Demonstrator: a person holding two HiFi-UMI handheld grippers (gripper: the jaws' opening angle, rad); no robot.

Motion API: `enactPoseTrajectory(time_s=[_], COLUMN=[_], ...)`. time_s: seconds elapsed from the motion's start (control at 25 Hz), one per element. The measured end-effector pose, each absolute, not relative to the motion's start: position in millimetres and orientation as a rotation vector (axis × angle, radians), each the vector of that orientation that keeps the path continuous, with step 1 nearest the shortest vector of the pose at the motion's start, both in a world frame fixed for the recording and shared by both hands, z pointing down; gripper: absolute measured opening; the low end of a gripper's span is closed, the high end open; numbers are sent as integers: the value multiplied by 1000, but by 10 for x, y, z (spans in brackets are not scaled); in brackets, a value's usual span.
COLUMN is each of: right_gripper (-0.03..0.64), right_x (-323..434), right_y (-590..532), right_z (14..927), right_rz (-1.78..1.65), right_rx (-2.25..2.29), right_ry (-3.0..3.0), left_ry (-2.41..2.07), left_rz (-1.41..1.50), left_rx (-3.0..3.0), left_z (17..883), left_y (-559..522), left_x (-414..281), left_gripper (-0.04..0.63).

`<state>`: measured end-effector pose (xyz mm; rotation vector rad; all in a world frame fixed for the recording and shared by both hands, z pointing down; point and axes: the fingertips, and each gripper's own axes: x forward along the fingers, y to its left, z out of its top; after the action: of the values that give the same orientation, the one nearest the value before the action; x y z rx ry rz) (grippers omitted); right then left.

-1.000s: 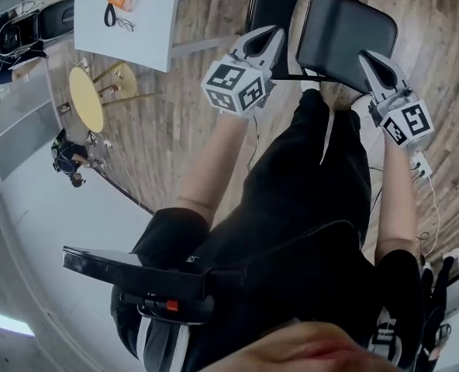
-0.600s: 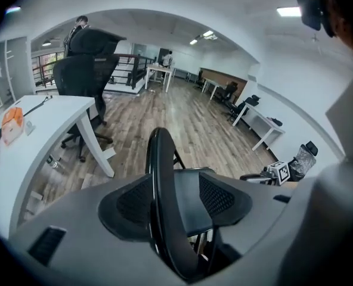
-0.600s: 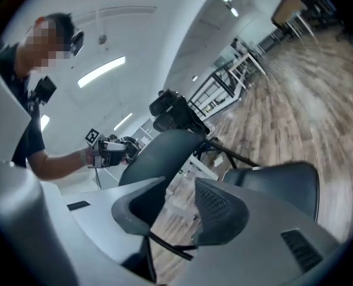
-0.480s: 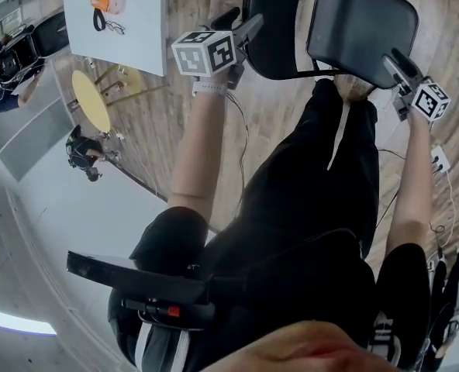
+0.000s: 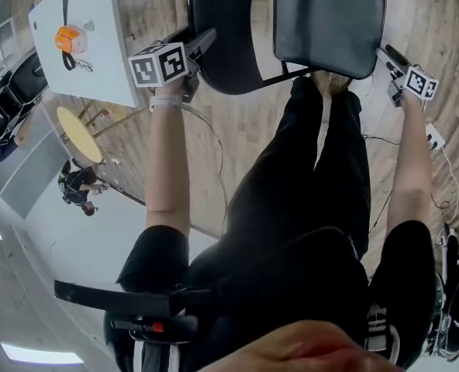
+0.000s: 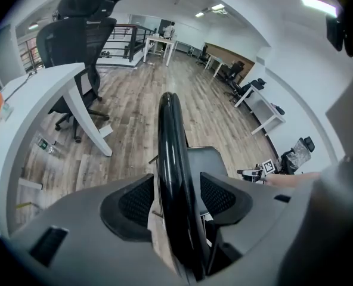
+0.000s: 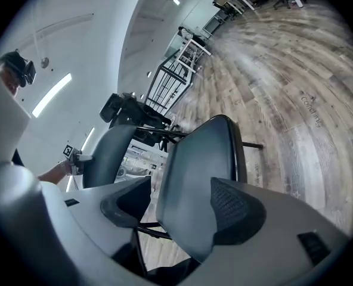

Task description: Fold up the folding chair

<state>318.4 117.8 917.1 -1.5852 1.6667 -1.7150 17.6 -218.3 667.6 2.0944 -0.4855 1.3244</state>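
Observation:
The black folding chair stands unfolded in front of me, its backrest [image 5: 222, 29] at the top middle and its padded seat [image 5: 326, 22] to the right of it. My left gripper [image 5: 206, 41] is at the backrest's left edge. In the left gripper view that rim [image 6: 170, 148] runs between the jaws of the left gripper [image 6: 176, 198], with gaps on both sides. My right gripper [image 5: 384, 53] is at the seat's right edge. In the right gripper view the seat [image 7: 203, 165] lies between the open jaws of the right gripper [image 7: 182, 210]. Both pairs of jaws have just been opening.
A white table [image 5: 98, 45] with an orange object [image 5: 69, 37] stands at the upper left, above a round yellow stool [image 5: 78, 122]. My legs in black trousers [image 5: 315, 177] are right behind the chair. A power strip [image 5: 435, 138] and cables lie on the wooden floor at right.
Both grippers have spread apart and sunk to the chair's outer edges. Their jaws, shut a second ago, now stand wide around the backrest rim and the seat edge.

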Motion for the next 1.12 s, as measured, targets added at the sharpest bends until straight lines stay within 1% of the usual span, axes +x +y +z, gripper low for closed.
enactPoseTrajectory(time_s=[0.12,0.24,0.36,0.44,0.6,0.68,1.12], right_gripper=[291,291,291,291,291,291,291], right_x=[3310,3388,3428,3394,3185,3116,2964], right_y=[1301,1386,1395,1360,1338,1316,1118], right_z=[9374,9577,9756,9781,9747,9768,9908], right_rz=[-1735,-1788,-1835,-1835,-1833,-1821,-1681], right_rx=[-1593,-1519,-1432,-1409,-1375,-1310,-960], right_ry=[1656,1678,1700,1705,1672,1643,1636], left_ry=[-452,-434,-426,-428,-445,-459,-469], left_rz=[1374,1419,1407,1381,1332,1329,1362], left_rx=[2088,2076,2056,2047,2039,2028,1984], left_z=[6755,6822,6818,6753,6500,6413,6399], left_y=[-2137,-2102,-2087,-2075,-1994,-1966,-1950], left_x=[224,271,263,125,-315,-416,-392], left_gripper=[239,161,144,132,120,115,107])
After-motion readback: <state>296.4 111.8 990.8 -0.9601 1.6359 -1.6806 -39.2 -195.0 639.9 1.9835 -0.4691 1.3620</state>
